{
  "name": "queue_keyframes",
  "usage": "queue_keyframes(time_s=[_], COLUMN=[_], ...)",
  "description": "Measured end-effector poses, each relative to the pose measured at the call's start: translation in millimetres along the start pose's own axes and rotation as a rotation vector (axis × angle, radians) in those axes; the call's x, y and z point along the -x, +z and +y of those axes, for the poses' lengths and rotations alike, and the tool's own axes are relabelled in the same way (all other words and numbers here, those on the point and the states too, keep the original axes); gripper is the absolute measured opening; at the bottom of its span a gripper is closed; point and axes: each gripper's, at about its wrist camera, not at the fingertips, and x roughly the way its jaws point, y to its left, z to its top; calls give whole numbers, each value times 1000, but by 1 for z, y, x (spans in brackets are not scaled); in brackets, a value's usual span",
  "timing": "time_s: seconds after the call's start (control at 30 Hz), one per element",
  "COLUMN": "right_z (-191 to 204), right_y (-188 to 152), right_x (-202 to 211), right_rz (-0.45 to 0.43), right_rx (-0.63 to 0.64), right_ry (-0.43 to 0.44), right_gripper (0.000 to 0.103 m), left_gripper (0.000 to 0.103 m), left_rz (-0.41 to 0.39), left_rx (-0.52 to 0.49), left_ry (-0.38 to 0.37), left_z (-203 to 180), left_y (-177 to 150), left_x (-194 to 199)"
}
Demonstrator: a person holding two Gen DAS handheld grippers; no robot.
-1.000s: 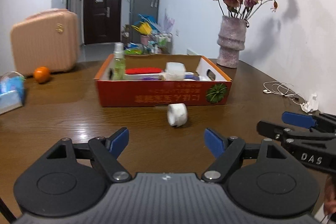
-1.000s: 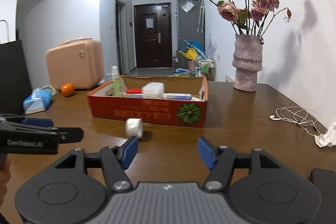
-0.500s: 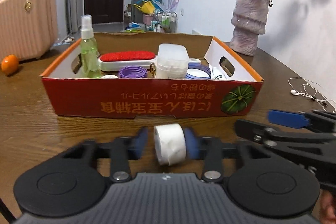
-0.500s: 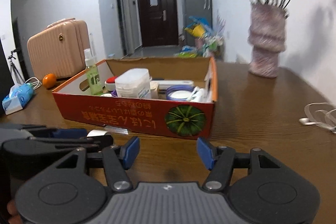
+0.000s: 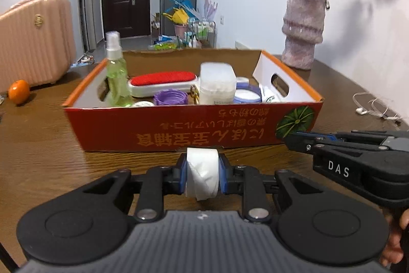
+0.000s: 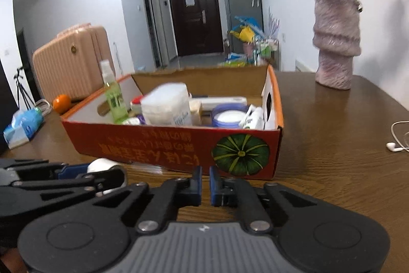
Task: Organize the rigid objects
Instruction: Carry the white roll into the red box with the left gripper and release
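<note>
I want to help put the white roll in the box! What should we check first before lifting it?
1. Left gripper shut on the white roll: ok.
2. Roll sits evenly between both pads: ok.
3. Right gripper shut with nothing in it: ok.
4. Right gripper clear of the roll's path over the box wall: cannot tell, it sits close beside.
5. Free spot inside the box: cannot tell, it looks crowded.

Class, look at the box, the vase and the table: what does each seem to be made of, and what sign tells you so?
Box: printed cardboard, slightly glossy outside; raw brown board shows inside the far wall. Vase: probably ceramic or stone, with a rough, speckled mauve surface. Table: wood or wood veneer, dark brown with visible grain and a soft sheen.
</note>
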Motion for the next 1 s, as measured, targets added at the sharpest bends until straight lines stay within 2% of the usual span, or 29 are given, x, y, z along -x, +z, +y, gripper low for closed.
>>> queue_keyframes(time_s=[0.1, 0.33, 0.53, 0.63, 0.8, 0.9, 1.0], right_z=[8, 38, 71, 81, 89, 87, 80], right_y=[-5, -39, -55, -57, -61, -55, -37], right_x=[23, 96, 149, 172, 190, 187, 177], right_rz=[-25, -70, -117, -159, -179, -187, -202], right_rx=[-2, 35, 105, 109, 110, 110, 112], right_ry=[-3, -14, -4, 8, 2, -8, -6], right_gripper=[5, 5, 5, 5, 5, 5, 5], left_gripper=[24, 24, 24, 24, 24, 24, 24], left_rz=[-24, -88, -156, -165, -190, -213, -230], left_rx=[5, -12, -17, -19, -13, -11, -8], left_ry=[-25, -21, -26, -35, -43, -48, -78], left_z=[9, 17, 19, 19, 24, 30, 39], left_y=[-10, -35, -44, -49, -47, -32, 0], left_x=[40, 128, 177, 190, 199, 192, 175])
